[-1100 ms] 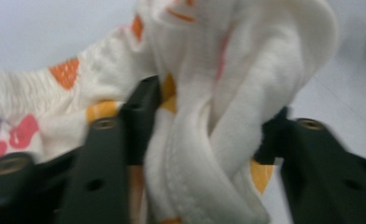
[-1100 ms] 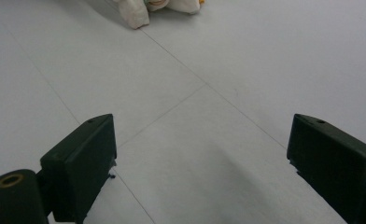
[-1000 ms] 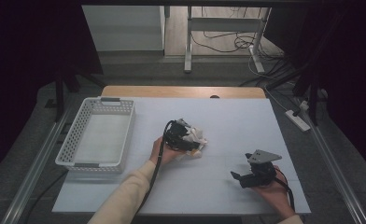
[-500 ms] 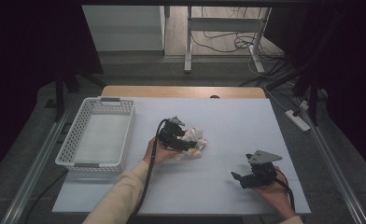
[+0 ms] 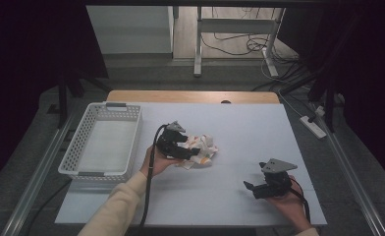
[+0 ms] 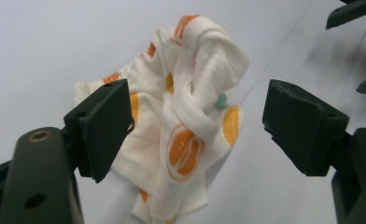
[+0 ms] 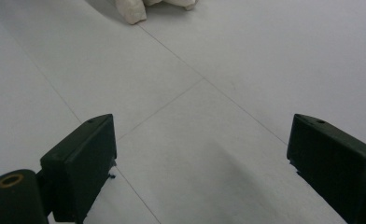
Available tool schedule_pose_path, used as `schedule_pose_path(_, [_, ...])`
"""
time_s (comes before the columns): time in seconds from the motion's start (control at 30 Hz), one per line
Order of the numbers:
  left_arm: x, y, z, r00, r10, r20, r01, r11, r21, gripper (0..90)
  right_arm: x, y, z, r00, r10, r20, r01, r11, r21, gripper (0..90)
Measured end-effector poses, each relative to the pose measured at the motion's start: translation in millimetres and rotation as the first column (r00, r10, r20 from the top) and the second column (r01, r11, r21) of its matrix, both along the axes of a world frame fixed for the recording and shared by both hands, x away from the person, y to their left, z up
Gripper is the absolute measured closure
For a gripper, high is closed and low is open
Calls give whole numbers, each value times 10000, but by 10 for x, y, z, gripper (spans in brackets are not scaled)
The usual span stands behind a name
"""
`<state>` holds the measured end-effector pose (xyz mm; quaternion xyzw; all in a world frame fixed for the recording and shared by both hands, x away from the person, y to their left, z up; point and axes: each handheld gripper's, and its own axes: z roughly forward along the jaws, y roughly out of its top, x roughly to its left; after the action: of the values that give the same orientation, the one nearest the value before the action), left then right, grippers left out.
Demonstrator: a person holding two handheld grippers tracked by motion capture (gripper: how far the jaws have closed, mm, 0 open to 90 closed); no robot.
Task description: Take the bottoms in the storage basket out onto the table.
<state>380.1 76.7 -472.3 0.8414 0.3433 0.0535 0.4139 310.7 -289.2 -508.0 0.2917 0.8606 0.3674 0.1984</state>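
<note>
A crumpled white cloth with orange prints [image 5: 205, 146] lies near the middle of the white table. In the left gripper view the cloth [image 6: 190, 112] bunches up between the two black jaws, which stand wide apart on either side without pressing it. My left gripper [image 5: 190, 152] is open, low at the cloth's left edge, pointing right. My right gripper [image 5: 252, 189] is open near the table's front right, held by a hand, with nothing between its jaws. In the right gripper view [image 7: 202, 163] bare table lies between the jaws and the cloth's edge [image 7: 133, 10] shows far ahead.
A white slatted basket [image 5: 80, 147] stands empty at the table's left side. The table's wooden back edge [image 5: 190, 96] borders a dark floor with cables. The right gripper's jaw tip [image 6: 354, 11] shows at the upper right of the left gripper view.
The left gripper has drawn back a little to the left from over the cloth, so more cloth shows. The right gripper has stayed in place.
</note>
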Motion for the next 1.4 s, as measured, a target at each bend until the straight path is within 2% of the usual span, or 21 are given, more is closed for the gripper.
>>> schedule_pose_path(0.23, [-173,171,105,9995,76,303,-77,10000,15,231,-7,-7,1,10000,-32,1,32,10000,20,81])
schedule_pose_path(0.43, [-338,392,200,9979,405,507,-394,9990,-230,234,-7,-4,0,10000,-32,27,32,10000,1,81])
schedule_pose_path(0.7, [-517,719,284,9938,894,667,-878,9958,-274,236,-9,3,6,10000,-55,46,54,10000,21,81])
schedule_pose_path(1.0, [-821,1096,258,9860,1518,694,-1478,9872,-600,240,-7,5,9,10000,-69,68,69,10000,45,81])
schedule_pose_path(1.17, [-963,1250,233,9808,1770,824,-1706,9822,-792,243,-1,5,8,10000,-72,61,72,10000,24,81])
schedule_pose_path(1.4, [-1118,1404,164,9759,2029,805,-1975,9778,-706,243,-5,-2,13,9999,-142,90,141,9999,23,81])
